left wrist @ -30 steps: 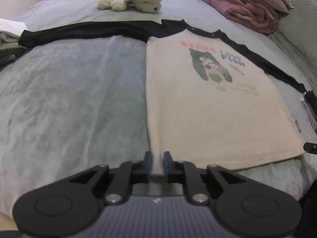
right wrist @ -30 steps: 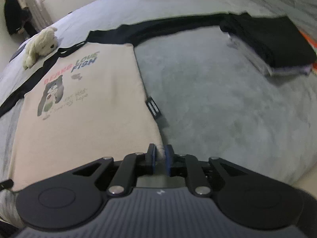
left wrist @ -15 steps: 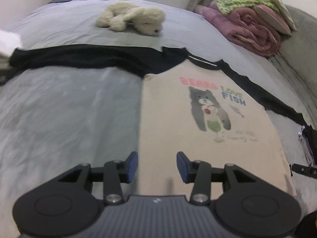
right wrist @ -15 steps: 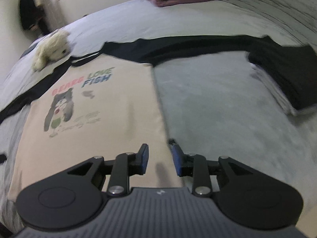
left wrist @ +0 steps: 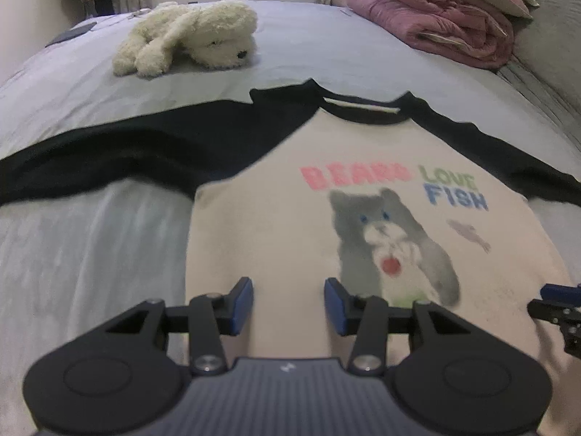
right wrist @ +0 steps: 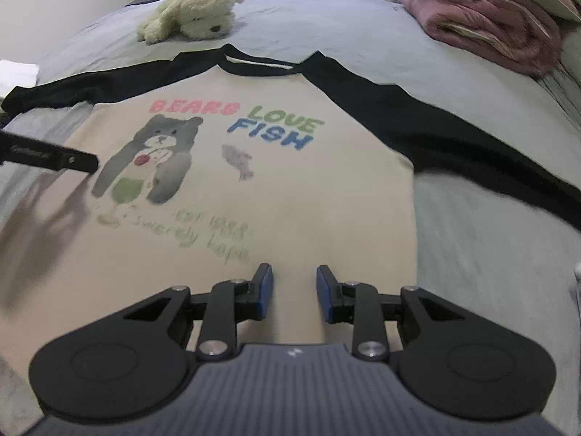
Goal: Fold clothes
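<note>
A cream raglan shirt [left wrist: 290, 225] [right wrist: 290, 189] with black sleeves and a bear print lies flat, face up, on the grey bed. Its left sleeve [left wrist: 109, 152] stretches out to the left, its right sleeve [right wrist: 454, 138] to the right. My left gripper [left wrist: 288, 303] hovers open over the shirt's left half, nothing between its fingers. Over the lower middle of the shirt my right gripper [right wrist: 294, 292] is also open and empty. A part of each gripper shows at the edge of the other's view: the right one [left wrist: 555, 305], the left one [right wrist: 47, 152].
A cream plush dog [left wrist: 189, 36] [right wrist: 192, 11] lies beyond the collar. Folded pink and green bedding [left wrist: 446, 18] [right wrist: 501, 18] is stacked at the back right. A white cloth [right wrist: 18, 74] shows at the left. Grey bedsheet [left wrist: 90, 254] spreads on both sides.
Both grippers let go of the shirt's bottom hem, opened, and moved forward over the shirt toward the collar; the shirt now lies flat.
</note>
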`<action>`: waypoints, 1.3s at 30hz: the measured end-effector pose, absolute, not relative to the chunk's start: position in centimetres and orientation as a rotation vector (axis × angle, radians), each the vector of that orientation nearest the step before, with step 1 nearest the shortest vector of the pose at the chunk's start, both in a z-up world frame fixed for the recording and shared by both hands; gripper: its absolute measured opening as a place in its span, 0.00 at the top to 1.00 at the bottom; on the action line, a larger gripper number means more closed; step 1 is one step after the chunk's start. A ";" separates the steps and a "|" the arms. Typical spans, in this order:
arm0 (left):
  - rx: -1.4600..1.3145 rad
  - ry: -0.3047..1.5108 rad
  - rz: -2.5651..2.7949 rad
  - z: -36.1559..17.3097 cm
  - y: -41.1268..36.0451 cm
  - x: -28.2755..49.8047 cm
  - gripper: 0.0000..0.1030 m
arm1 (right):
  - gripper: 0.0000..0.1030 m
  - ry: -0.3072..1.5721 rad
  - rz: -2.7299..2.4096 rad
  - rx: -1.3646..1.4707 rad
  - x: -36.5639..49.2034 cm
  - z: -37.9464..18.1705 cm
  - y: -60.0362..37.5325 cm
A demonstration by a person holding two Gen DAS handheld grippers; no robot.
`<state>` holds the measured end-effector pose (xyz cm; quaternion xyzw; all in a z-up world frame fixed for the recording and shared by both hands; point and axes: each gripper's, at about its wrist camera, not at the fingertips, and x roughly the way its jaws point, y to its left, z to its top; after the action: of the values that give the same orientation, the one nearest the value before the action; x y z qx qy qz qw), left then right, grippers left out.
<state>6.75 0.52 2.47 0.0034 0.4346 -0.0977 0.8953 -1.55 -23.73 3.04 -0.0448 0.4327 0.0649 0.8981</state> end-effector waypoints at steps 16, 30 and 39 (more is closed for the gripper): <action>-0.052 0.858 -0.239 1.7 2.4 10.2 0.53 | 0.67 0.894 0.119 0.088 7.4 2.7 -28.4; -0.092 0.854 -0.242 2.3 4.1 10.7 0.53 | 0.69 0.841 -0.039 0.101 8.1 3.6 -32.1; -0.118 0.841 -0.226 2.6 4.4 10.5 0.53 | 0.67 0.796 -0.149 0.187 7.3 3.9 -34.7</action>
<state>10.45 4.41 2.62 -0.0571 0.4073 -0.1093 0.9049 7.34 -34.73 3.90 0.0908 0.3868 -0.0722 0.9148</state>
